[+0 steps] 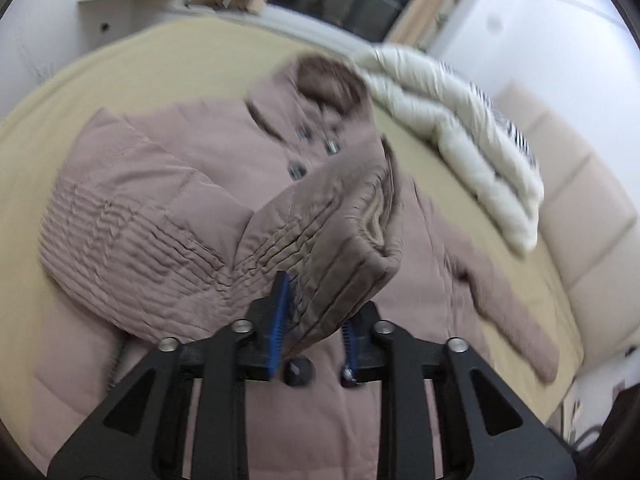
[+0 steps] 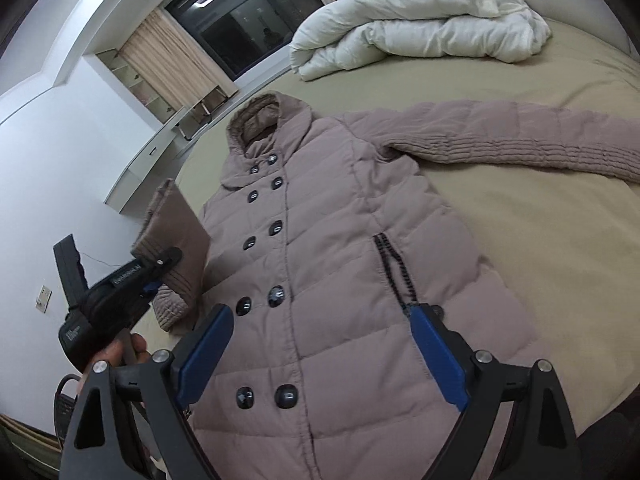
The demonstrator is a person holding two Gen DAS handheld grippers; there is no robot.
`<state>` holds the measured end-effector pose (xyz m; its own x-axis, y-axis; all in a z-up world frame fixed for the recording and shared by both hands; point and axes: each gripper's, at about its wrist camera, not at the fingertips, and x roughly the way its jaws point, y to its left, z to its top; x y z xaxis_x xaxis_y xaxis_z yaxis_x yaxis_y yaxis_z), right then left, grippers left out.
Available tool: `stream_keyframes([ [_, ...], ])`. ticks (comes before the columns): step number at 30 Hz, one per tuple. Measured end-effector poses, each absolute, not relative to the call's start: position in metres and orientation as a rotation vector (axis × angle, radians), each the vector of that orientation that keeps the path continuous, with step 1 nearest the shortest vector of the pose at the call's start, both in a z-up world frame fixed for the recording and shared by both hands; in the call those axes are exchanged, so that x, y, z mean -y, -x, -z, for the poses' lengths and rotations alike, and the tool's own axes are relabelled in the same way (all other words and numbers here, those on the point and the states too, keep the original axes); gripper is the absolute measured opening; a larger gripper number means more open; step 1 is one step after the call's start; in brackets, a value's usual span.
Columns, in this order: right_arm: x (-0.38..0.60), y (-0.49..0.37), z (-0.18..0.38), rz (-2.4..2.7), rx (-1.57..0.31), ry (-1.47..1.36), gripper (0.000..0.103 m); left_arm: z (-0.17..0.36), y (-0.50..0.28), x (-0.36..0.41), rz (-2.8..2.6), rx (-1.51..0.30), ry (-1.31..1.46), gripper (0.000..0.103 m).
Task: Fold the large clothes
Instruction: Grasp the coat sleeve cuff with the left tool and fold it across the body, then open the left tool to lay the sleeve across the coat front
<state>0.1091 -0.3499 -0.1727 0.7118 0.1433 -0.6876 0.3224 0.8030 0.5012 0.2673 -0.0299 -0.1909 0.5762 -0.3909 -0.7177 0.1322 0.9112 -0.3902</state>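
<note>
A long mauve quilted coat (image 2: 320, 240) with dark buttons lies face up on the bed, hood toward the window. My left gripper (image 1: 316, 320) is shut on the cuff of the coat's left sleeve (image 1: 320, 232) and holds it lifted above the coat's front; the right wrist view shows this gripper (image 2: 160, 268) with the sleeve cuff (image 2: 176, 232) at the coat's left side. The other sleeve (image 2: 520, 144) lies stretched out flat to the right. My right gripper (image 2: 320, 344) is open and empty, hovering over the coat's lower front.
A rolled white duvet (image 2: 420, 28) with a zebra-print cover lies at the head of the bed. The tan bed sheet (image 2: 540, 248) spreads right of the coat. A padded headboard (image 1: 580, 200), a window with curtains (image 2: 240, 28) and a white desk (image 2: 144, 164) surround the bed.
</note>
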Motion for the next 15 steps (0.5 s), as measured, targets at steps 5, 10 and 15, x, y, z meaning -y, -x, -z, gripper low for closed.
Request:
stream_keyframes([
  [5, 0.373, -0.106, 0.18, 0.133, -0.776, -0.709, 0.1, 0.207, -0.22, 0.079, 0.382, -0.924, 0.287, 0.082],
  [10, 0.374, -0.126, 0.181, 0.076, -0.778, -0.743, 0.1, 0.184, -0.199, 0.101, 0.435, -0.921, 0.344, 0.086],
  [15, 0.35, -0.178, 0.188, -0.097, -0.835, -0.792, 0.099, 0.141, -0.134, 0.019, 0.395, -0.862, 0.445, 0.086],
])
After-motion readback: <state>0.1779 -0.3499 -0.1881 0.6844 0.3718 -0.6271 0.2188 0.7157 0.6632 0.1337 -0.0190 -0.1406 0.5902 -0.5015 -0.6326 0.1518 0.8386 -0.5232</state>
